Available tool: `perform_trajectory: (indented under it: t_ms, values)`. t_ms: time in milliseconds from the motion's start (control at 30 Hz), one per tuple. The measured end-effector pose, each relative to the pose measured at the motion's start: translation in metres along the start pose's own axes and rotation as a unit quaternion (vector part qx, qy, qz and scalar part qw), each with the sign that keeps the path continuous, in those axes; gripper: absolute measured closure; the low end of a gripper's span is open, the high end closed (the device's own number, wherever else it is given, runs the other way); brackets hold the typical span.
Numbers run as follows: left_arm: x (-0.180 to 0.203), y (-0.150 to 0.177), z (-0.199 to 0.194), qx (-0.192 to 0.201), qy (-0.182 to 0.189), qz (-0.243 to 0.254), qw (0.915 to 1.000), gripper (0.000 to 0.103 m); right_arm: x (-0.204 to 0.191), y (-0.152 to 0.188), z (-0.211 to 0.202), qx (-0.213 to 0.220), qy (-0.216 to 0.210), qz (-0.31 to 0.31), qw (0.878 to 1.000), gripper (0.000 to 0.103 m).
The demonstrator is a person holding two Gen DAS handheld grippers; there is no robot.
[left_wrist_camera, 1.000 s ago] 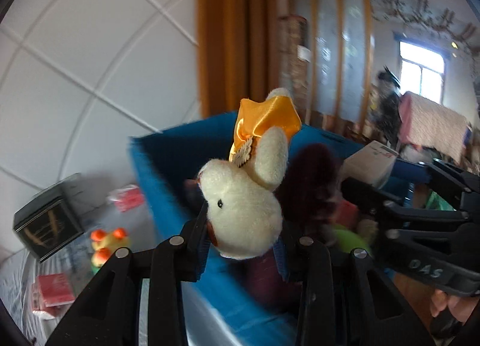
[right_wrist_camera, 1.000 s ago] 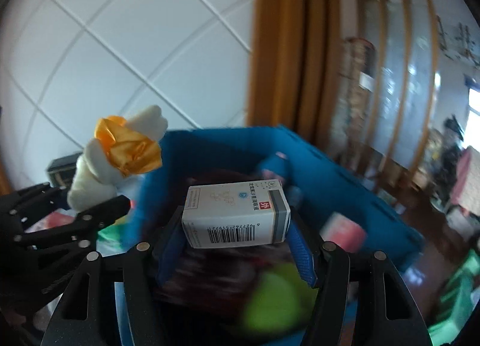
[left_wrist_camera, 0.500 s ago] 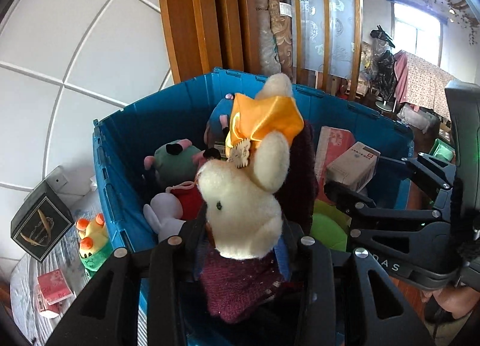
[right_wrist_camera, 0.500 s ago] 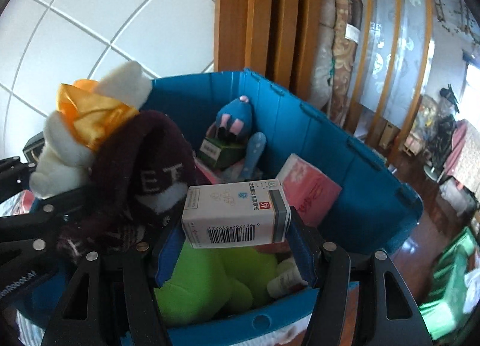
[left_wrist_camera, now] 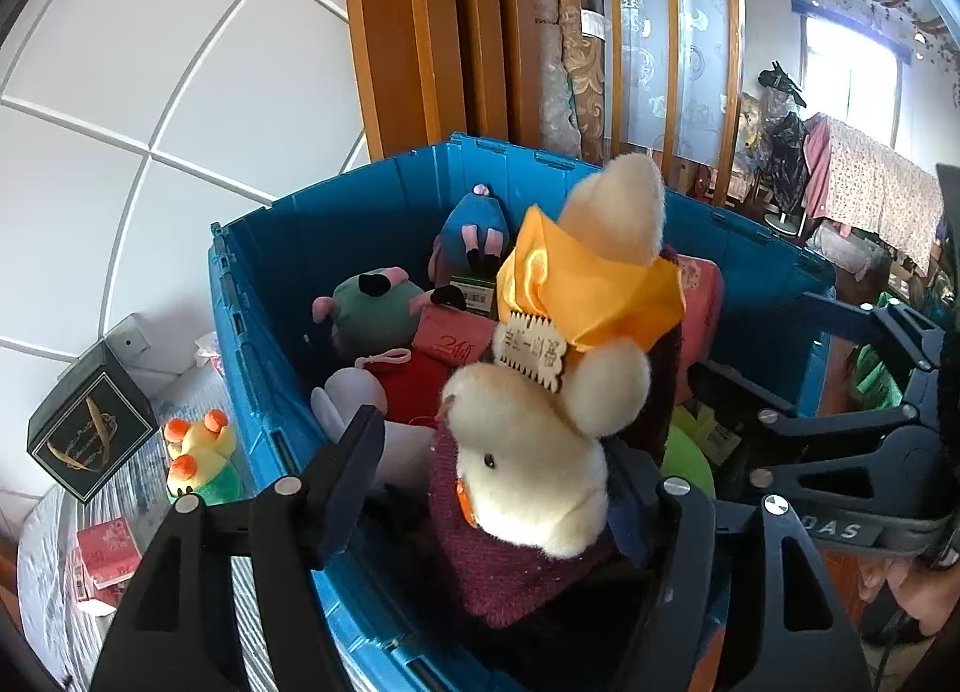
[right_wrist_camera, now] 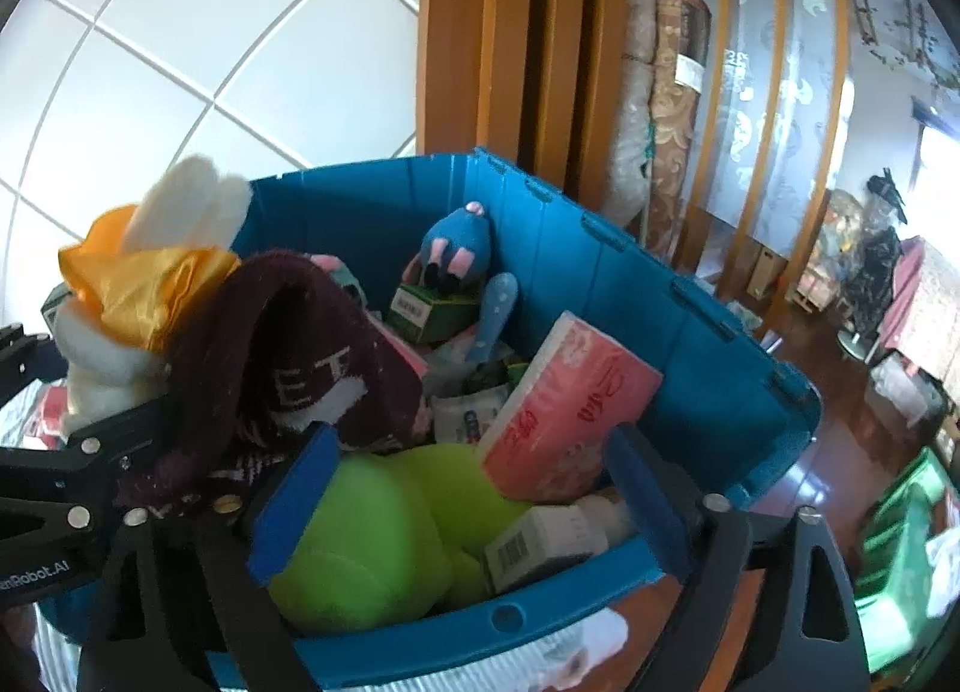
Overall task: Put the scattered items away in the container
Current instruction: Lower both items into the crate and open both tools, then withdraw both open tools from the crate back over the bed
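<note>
Both jaws spread; fluffy cream rabbit [left_wrist_camera: 528,464] over ribbed blue bin [left_wrist_camera: 360,212].

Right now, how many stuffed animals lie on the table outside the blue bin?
1: the yellow-green plush toy sits left of the blue bin, beside the black box. The bin may hide others.
</note>
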State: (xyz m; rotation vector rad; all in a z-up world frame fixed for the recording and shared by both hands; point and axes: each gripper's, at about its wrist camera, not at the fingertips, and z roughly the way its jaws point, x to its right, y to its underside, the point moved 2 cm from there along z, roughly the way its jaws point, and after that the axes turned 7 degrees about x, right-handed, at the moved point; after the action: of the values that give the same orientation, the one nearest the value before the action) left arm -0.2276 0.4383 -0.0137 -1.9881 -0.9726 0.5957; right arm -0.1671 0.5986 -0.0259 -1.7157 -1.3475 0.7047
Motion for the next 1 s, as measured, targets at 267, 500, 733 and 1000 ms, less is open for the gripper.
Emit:
perform_trajectory:
  t_ms: [267, 500, 733, 1000]
  values:
    - [-0.016, 0.004, -0.014, 0.01, -0.001, -0.014, 0.9999, 0.035, -0.008, -0.011, -0.022, 0.026, 0.01, 0.0, 1.0, 0.0]
    - [-0.032, 0.007, -0.036, 0.028, 0.001, -0.022, 0.9994, 0.035, -0.023, -0.023, -0.044, 0.056, 0.021, -0.006, 0.998, 0.0]
    - [-0.042, 0.018, -0.053, 0.034, 0.011, -0.018, 0.9992, 0.035, -0.034, -0.021, -0.054, 0.059, 0.027, -0.002, 0.998, 0.0]
    - [-0.062, 0.031, -0.076, 0.044, 0.017, -0.023, 0.9986, 0.035, -0.055, -0.019, -0.077, 0.07, 0.036, 0.002, 0.997, 0.0]
